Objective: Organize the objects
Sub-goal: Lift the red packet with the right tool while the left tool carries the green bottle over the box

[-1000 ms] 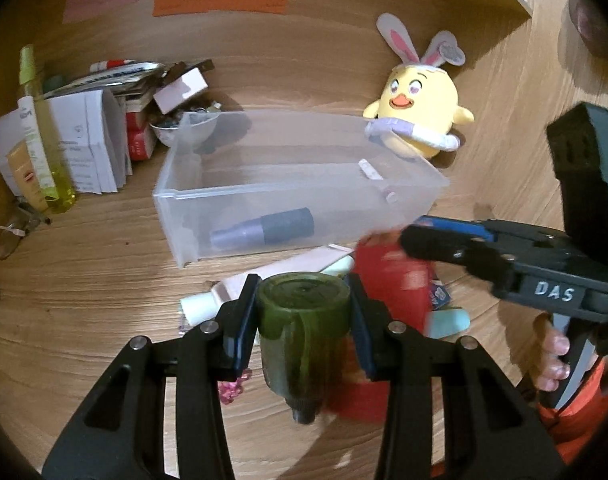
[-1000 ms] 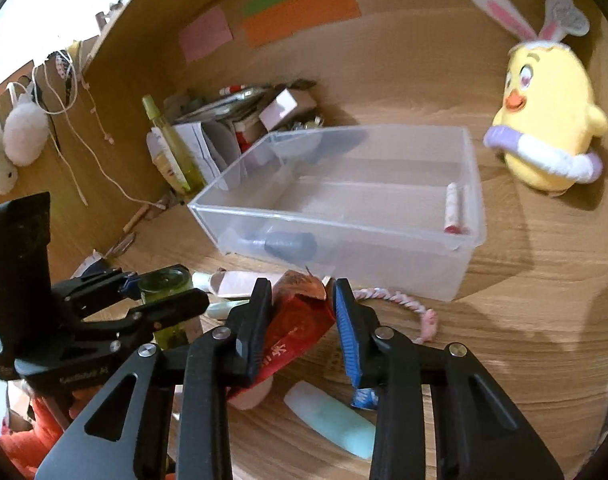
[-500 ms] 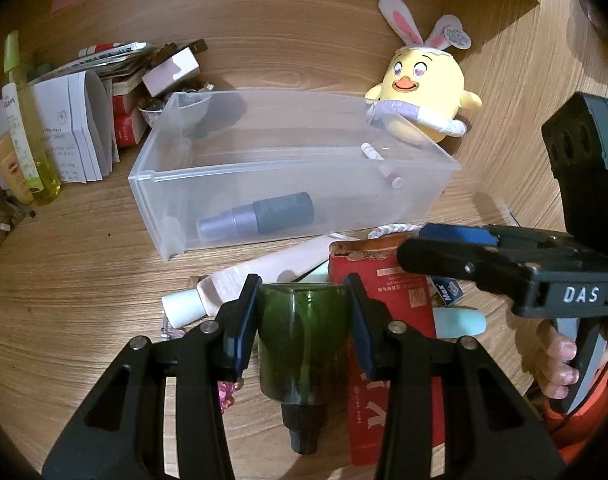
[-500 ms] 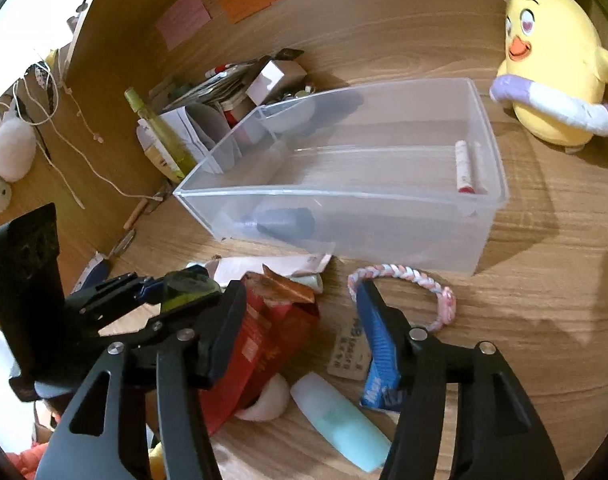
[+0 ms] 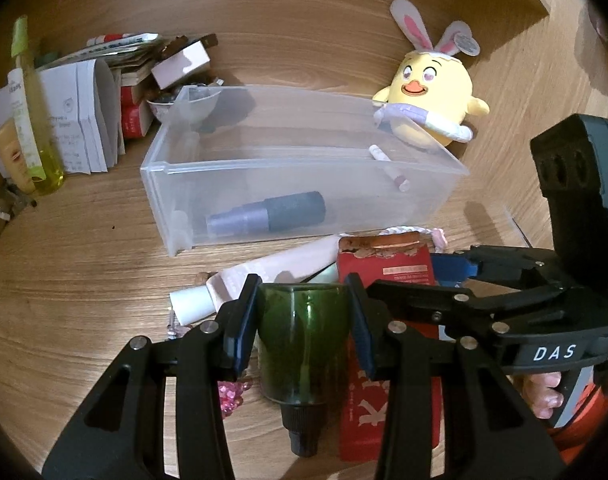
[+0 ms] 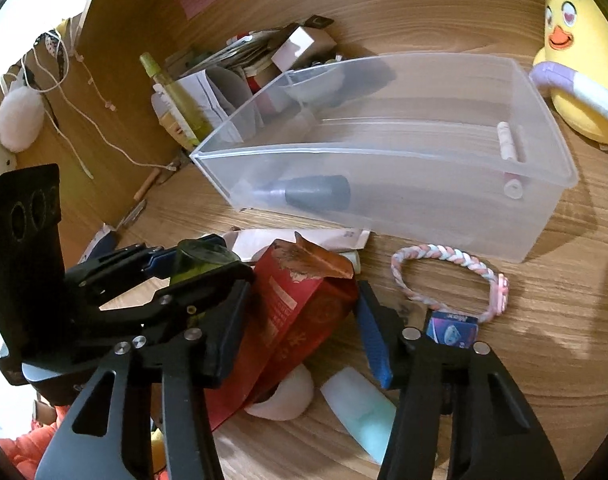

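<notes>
My left gripper point(image 5: 302, 292) is shut on a dark green bottle point(image 5: 300, 344), held cap toward the camera just above the desk. To its right, a torn red packet point(image 6: 304, 320) lies on the desk between the fingers of my right gripper point(image 6: 304, 292). Those jaws are closing; the left finger is against the packet and a narrow gap shows at the blue right pad. Behind stands a clear plastic bin point(image 5: 304, 164) with a grey-lilac bottle point(image 5: 268, 214) and a small pink tube point(image 5: 386, 164) inside.
A pale pink cream tube point(image 5: 264, 276), a braided bracelet point(image 6: 444, 252), a mint tube point(image 6: 360, 408) and a small blue packet point(image 6: 452, 328) lie in front of the bin. A yellow chick plush point(image 5: 428, 96) sits back right. Papers, boxes and a spray bottle point(image 5: 36, 120) crowd back left.
The right gripper let go of the red packet, which now lies on the desk. Its jaws spread wide, then narrowed around the packet as it sank slightly. The left gripper kept the green bottle.
</notes>
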Demonstrator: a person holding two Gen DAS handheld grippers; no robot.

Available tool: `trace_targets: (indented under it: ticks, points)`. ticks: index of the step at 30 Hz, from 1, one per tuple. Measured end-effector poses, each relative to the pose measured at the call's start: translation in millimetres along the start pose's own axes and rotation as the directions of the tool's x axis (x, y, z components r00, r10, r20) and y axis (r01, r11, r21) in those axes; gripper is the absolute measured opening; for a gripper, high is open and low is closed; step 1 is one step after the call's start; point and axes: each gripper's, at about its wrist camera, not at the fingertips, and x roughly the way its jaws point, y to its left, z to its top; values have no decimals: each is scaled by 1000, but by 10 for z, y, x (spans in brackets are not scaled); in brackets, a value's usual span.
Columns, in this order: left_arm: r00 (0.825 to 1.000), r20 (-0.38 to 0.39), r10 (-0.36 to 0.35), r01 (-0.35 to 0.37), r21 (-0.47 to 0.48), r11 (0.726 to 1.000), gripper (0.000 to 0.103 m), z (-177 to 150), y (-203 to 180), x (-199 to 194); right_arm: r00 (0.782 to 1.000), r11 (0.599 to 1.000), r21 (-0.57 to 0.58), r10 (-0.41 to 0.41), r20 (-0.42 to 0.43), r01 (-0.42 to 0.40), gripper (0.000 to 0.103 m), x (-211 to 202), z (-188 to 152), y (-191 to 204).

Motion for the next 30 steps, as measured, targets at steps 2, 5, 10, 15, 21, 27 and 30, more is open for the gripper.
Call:
trace_targets:
  ticks: [2,5,10,15,21,27,30]
  points:
    - [1000,3,2,-2,-2,1000,41,1,12,-10,1000,1000,-16,-11,12,11,43,-18,-1,29]
    - [1000,12,6,-6,-3,1000,41,16,23,-50,999,999,-38,-16,36,17,35,-72,5,87]
    - [999,44,13,-13,-5,1000,41,53,46,-174,997,998,-59,-16,76,20,29,-206,34,163]
    - [997,71,24,-23,-6,1000,41,94,50,-269,993,997,-72,-14,115,23,26,-331,59,217]
    - [995,95,24,-24,-4,1000,41,122,27,-360,988,995,-95,-12,151,27,26,-467,84,281]
    - [991,128,28,-29,1,1000,41,195,14,-458,977,993,-107,-19,211,43,26,-664,168,323]
    - [989,148,29,-30,0,1000,41,256,18,-506,970,993,-106,-32,240,58,26,-751,226,318]
